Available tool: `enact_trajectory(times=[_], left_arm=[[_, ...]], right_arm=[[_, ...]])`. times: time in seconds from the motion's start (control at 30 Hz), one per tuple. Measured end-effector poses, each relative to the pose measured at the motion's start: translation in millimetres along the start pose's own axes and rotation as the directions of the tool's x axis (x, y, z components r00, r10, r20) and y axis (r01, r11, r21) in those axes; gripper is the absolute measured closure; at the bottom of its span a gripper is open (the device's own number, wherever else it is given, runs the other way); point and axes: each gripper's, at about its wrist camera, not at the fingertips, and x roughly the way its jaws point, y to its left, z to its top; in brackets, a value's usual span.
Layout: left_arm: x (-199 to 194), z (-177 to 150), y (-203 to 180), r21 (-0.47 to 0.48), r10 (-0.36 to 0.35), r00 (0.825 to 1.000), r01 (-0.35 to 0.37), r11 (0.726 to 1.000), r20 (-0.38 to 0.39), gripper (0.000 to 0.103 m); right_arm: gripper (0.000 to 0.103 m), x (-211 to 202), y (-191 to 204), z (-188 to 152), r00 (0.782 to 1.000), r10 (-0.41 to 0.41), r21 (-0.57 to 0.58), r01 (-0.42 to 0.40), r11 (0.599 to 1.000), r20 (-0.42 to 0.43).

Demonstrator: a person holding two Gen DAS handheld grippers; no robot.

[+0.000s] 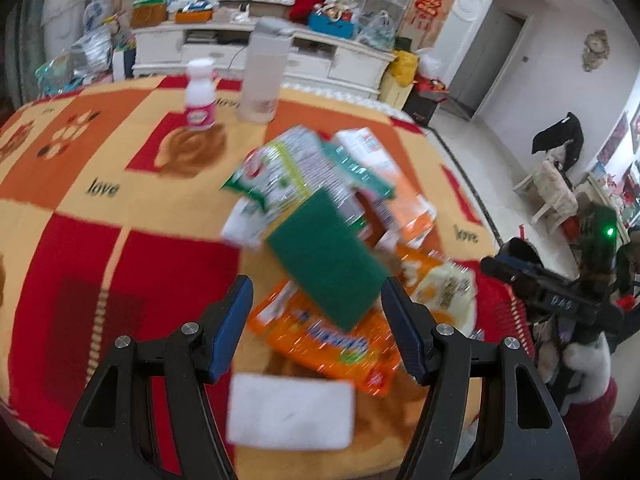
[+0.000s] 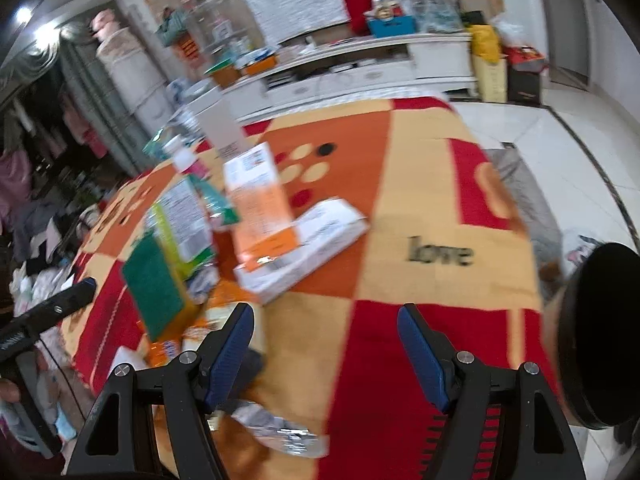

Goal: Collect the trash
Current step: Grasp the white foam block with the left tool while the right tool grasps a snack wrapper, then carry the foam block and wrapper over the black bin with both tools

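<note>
A heap of trash lies on the patterned tablecloth (image 1: 100, 184). It holds a green scouring pad (image 1: 326, 256), a green-and-white wrapper (image 1: 276, 176), an orange wrapper (image 1: 336, 344) and an orange-and-white packet (image 1: 384, 168). A white pad (image 1: 290, 412) lies nearest. My left gripper (image 1: 320, 326) hovers open over the pad and orange wrapper, gripping nothing. My right gripper (image 2: 328, 354) is open over bare cloth, right of the green pad (image 2: 154, 288), the packet (image 2: 260, 208) and a white box (image 2: 304, 248). Crumpled foil (image 2: 280, 428) lies below it.
A small pink-and-white bottle (image 1: 199, 96) and a tall white bottle (image 1: 262, 76) stand at the table's far side. A red slatted thing (image 1: 500, 304) sits at the right edge. A black round object (image 2: 600, 336) is at the right. Tiled floor lies beyond.
</note>
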Motion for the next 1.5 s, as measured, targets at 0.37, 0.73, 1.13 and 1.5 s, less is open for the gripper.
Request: enact_trajectory(times=[0.37, 0.73, 1.13, 1.5], left_arm=[[11, -42, 23, -0.053, -0.029, 0.993, 0.023, 0.998, -0.115, 0.037], [32, -63, 29, -0.109, -0.075, 0.980, 0.055, 0.993, -0.183, 0.033], [9, -57, 18, -0.060, -0.109, 0.985, 0.102, 0.993, -0.132, 0.067], [-11, -39, -23, 0.034, -0.191, 0.976, 0.195, 0.980, -0.107, 0.072]], right_arm=[[0.031, 30, 29, -14, 0.992, 0.085, -0.014, -0.087, 0.996, -0.094], [0.031, 40, 38, -23, 0.986, 0.106, -0.010, -0.108, 0.994, -0.126], [0.074, 40, 31, -26, 0.989, 0.123, -0.018, -0.125, 0.992, -0.086], [0.080, -19, 1, -5, 0.995, 0.056, -0.023, -0.054, 0.998, 0.087]])
